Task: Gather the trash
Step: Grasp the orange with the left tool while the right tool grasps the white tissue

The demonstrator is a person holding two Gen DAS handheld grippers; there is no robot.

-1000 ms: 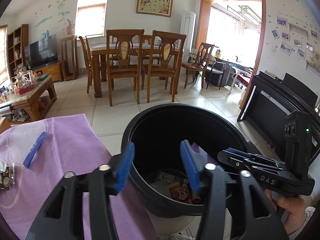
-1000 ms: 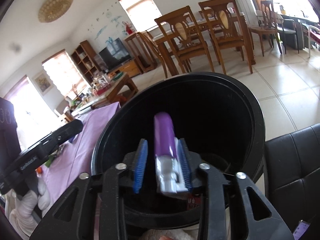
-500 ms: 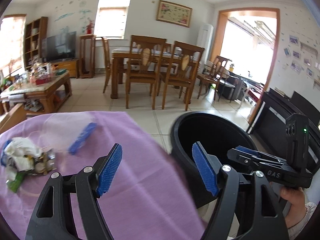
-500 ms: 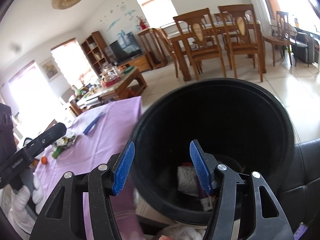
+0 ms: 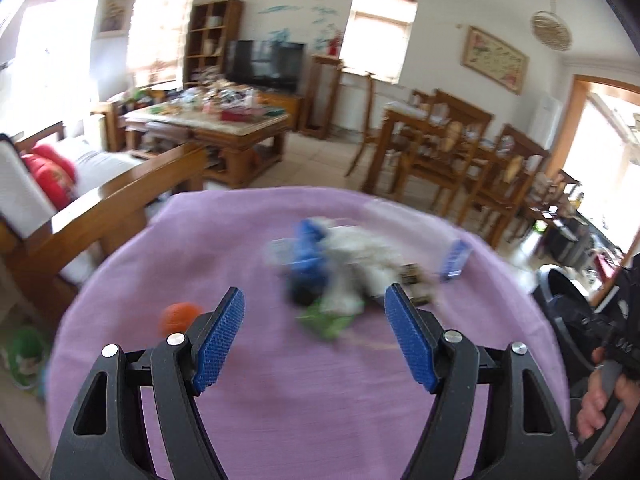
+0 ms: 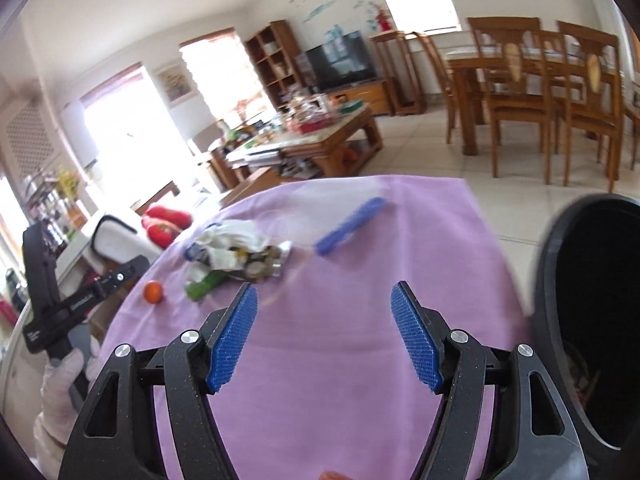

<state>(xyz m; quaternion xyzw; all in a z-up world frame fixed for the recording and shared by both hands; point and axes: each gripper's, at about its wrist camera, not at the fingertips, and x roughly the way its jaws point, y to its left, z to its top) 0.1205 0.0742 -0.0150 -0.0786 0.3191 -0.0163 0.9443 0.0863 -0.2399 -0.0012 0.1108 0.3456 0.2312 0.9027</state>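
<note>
Both tools are spread and empty; the right tool [image 6: 324, 332] has just been opening. The trash pile [image 5: 344, 276] lies ahead of the left tool [image 5: 314, 340] on the table [image 5: 280, 400]. Straddle one piece, then pinch; bin [image 6: 592, 320] stands to the right.

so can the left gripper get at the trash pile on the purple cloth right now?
Probably yes. The left gripper is open and empty, aimed at the trash pile, with only bare purple cloth between. The orange ball sits off to one side.
</note>
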